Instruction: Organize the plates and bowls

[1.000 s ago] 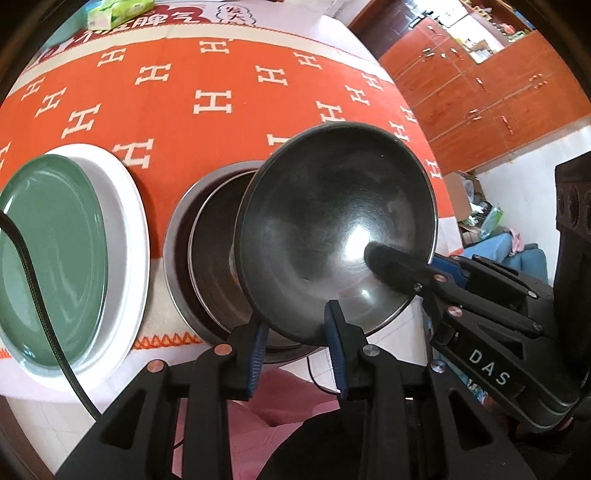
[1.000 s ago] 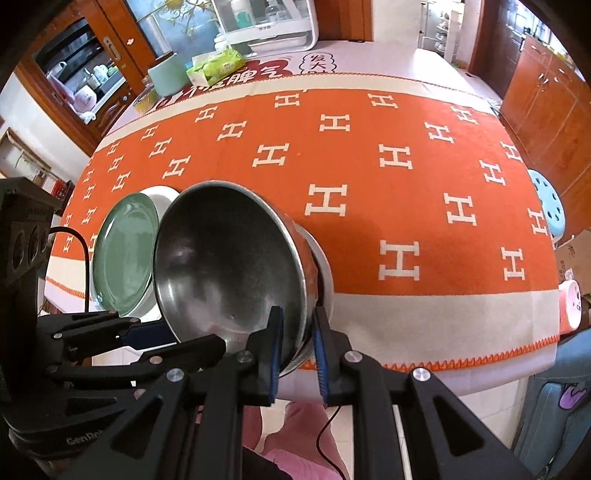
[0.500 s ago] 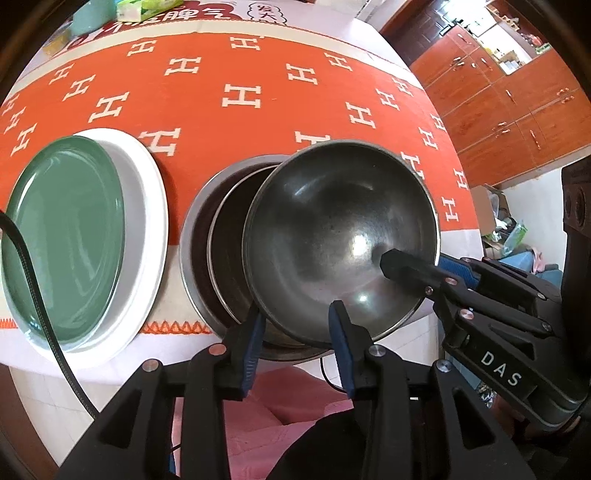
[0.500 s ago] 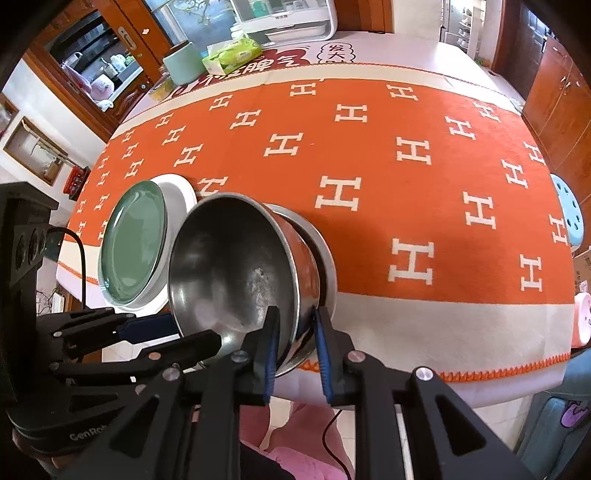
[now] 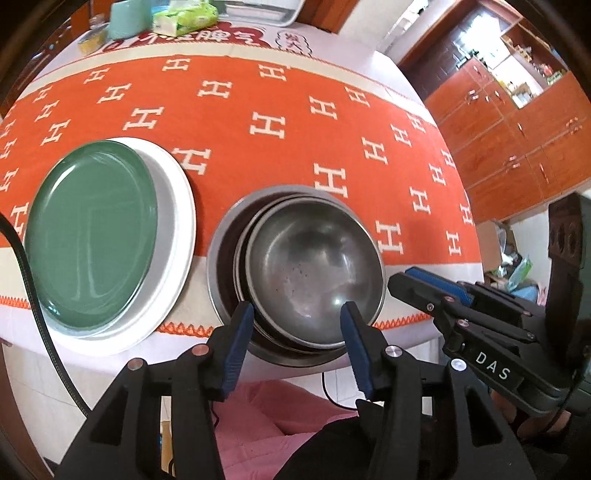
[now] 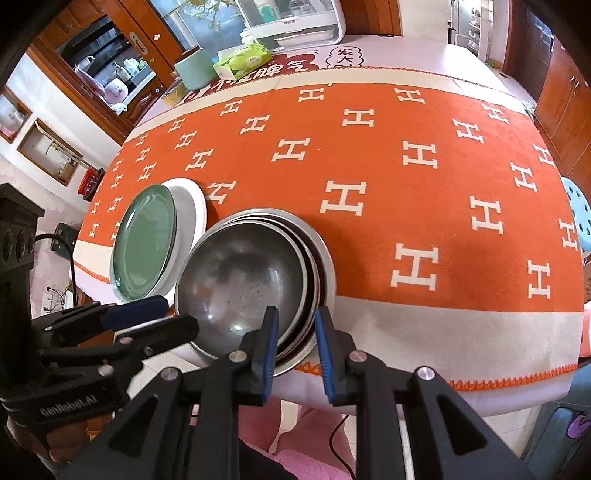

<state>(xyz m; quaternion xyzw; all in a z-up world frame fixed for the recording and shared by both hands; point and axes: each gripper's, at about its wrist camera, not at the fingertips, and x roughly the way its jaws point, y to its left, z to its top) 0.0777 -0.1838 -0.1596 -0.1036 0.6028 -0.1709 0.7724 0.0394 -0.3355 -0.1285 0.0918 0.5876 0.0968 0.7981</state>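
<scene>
A steel bowl (image 5: 314,269) sits nested on top of a stack of steel bowls (image 5: 225,254) at the table's near edge; it also shows in the right wrist view (image 6: 240,280). A green plate (image 5: 88,236) lies on a white plate (image 5: 173,221) to its left, also seen in the right wrist view (image 6: 144,240). My left gripper (image 5: 297,317) is open, its fingers either side of the stack's near rim. My right gripper (image 6: 295,325) is open at the stack's near right rim, holding nothing.
An orange cloth with white H marks (image 6: 406,177) covers the table. A green tissue pack (image 6: 243,59), a teal cup (image 6: 194,72) and a white dish rack (image 6: 295,26) stand at the far edge. Wooden cabinets (image 5: 517,122) are to the right.
The steel bowl was held tilted in both grippers; it has been lowered into the stack and let go. Both grippers have opened and drawn back slightly.
</scene>
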